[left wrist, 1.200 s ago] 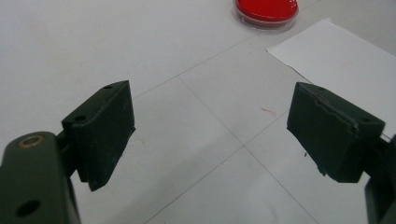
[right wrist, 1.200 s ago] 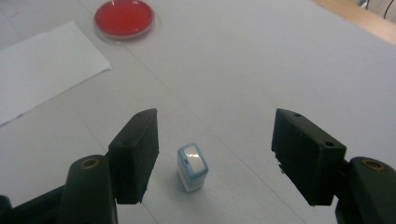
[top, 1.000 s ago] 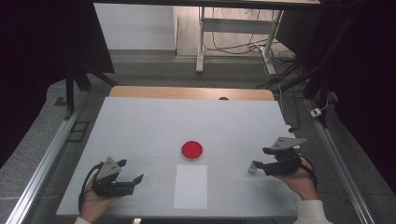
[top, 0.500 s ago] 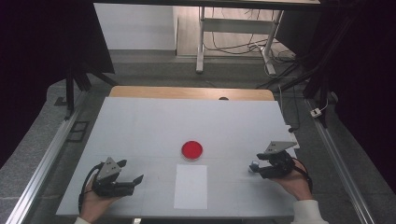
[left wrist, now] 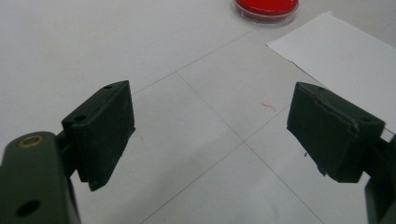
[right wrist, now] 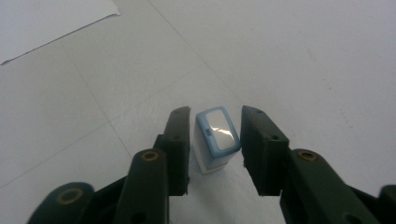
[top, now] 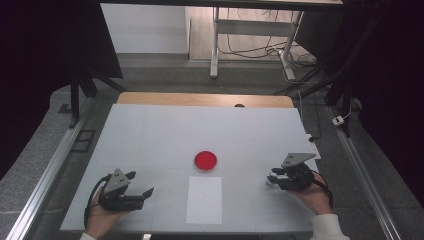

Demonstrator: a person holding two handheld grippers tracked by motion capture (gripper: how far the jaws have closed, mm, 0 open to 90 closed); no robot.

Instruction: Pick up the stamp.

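Our right hand-held gripper [right wrist: 215, 140] had just been closing around the small blue-topped stamp [right wrist: 215, 139] standing on the bench [top: 150, 135] — jaws flanking it, not visibly pressing — a light, rigid, probably slippery block best pinched across its flat sides.

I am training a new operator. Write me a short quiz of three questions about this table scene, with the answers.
1. Which thing stands between the jaws of the right gripper?
A) the red dish
B) the small blue-topped block
C) the white sheet
2. True or false: the left gripper holds the white sheet.
3. Fill in: in the high view, the red dish lies just past the far edge of the ____.

Key
1. B. The jaws have just been closing, with the block between them.
2. False. Its jaws stand wide open and empty.
3. white sheet
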